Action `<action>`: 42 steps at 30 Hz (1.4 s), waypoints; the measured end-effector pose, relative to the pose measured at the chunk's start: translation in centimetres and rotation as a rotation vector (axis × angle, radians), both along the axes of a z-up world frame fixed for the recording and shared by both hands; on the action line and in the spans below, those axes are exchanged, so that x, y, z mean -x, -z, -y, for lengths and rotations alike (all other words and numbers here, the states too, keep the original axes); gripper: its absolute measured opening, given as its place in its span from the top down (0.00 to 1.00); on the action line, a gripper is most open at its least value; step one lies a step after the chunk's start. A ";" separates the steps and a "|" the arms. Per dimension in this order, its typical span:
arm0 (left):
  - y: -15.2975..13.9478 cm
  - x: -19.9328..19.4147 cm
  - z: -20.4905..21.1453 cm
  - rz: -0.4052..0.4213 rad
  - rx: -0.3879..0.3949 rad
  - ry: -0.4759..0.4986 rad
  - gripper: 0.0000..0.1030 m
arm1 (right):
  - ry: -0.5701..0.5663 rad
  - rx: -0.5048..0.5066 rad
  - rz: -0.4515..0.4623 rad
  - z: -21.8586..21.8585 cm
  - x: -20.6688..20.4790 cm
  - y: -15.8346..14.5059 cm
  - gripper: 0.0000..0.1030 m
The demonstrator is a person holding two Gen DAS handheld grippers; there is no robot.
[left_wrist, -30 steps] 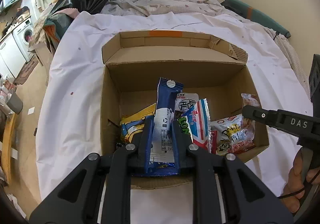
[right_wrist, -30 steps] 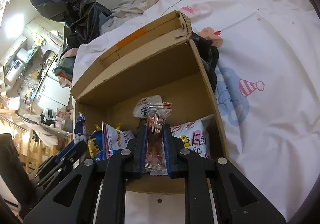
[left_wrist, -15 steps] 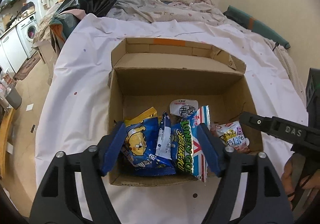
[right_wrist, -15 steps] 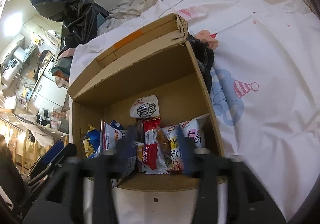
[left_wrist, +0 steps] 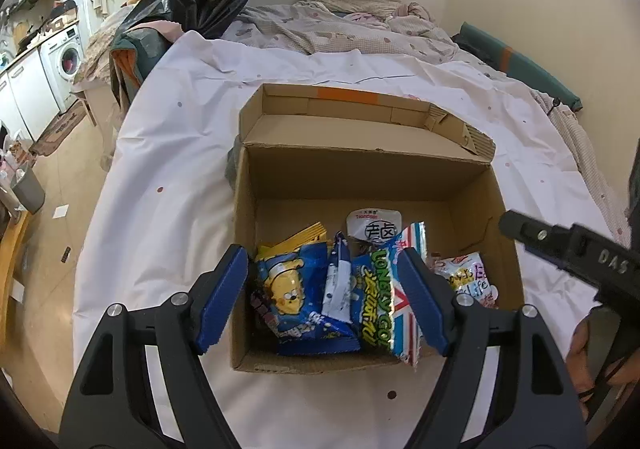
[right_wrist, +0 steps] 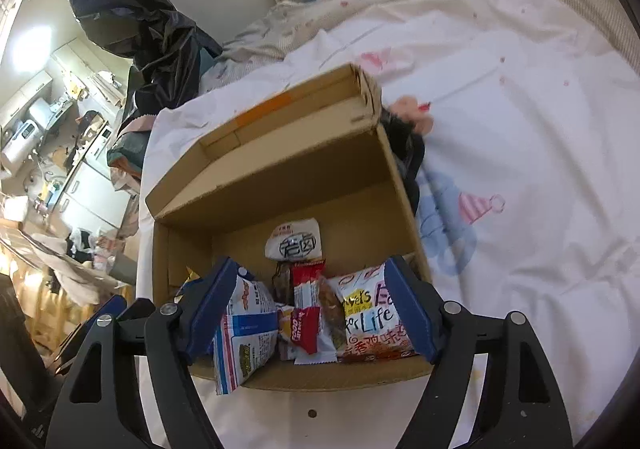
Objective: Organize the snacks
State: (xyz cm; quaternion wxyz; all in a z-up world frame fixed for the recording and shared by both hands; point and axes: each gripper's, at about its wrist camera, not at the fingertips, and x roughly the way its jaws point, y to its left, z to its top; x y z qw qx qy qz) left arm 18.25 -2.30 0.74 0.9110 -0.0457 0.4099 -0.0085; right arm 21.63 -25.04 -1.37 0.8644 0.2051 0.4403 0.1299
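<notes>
Left view alone showing blue cartoon chip bag (left_wrist: 294,289) at 7 o'clock inside cardboard box (left_wrist: 362,185) sitting on bed (left_wrist: 168,177). Left claw (left_wrist: 324,297) and right claw (right_wrist: 310,307) both hovering wide open, gripping nothing.

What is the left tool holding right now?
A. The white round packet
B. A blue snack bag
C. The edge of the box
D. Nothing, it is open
D: the left tool stands wide open above the cardboard box, its blue pads apart with nothing between them, while the blue snack bag and the white round packet lie inside the box.
</notes>
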 end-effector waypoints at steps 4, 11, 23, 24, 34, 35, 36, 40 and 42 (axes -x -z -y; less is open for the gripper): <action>-1.1 0.9 -0.5 0.037 0.001 0.007 0.28 | 0.008 0.009 0.052 -0.2 1.2 -1.7 0.18; -2.5 3.5 -1.8 0.069 -0.001 -0.009 0.28 | 0.050 0.061 0.202 -0.3 4.3 -4.9 0.00; -4.2 9.0 -3.4 0.161 -0.013 -0.008 0.11 | 0.032 0.184 0.298 -0.9 10.4 -6.2 0.00; -4.4 9.5 -3.5 0.171 -0.012 -0.006 0.09 | 0.025 0.197 0.312 -1.0 11.0 -6.4 0.00; -4.9 13.8 -4.0 0.239 -0.047 -0.019 0.00 | -0.017 0.277 0.321 -2.8 15.7 -4.9 0.00; -4.9 14.1 -4.1 0.242 -0.048 -0.023 0.00 | -0.015 0.286 0.315 -2.9 15.9 -4.7 0.00; -4.7 14.6 -4.0 0.248 -0.051 -0.015 0.00 | -0.015 0.286 0.311 -2.9 16.2 -4.5 0.00; -3.9 15.4 -4.0 0.233 -0.050 -0.004 0.00 | -0.010 0.280 0.311 -2.9 17.1 -4.1 0.00; -3.4 15.4 -4.2 0.225 -0.045 -0.020 0.00 | -0.012 0.272 0.311 -3.0 17.2 -4.0 0.00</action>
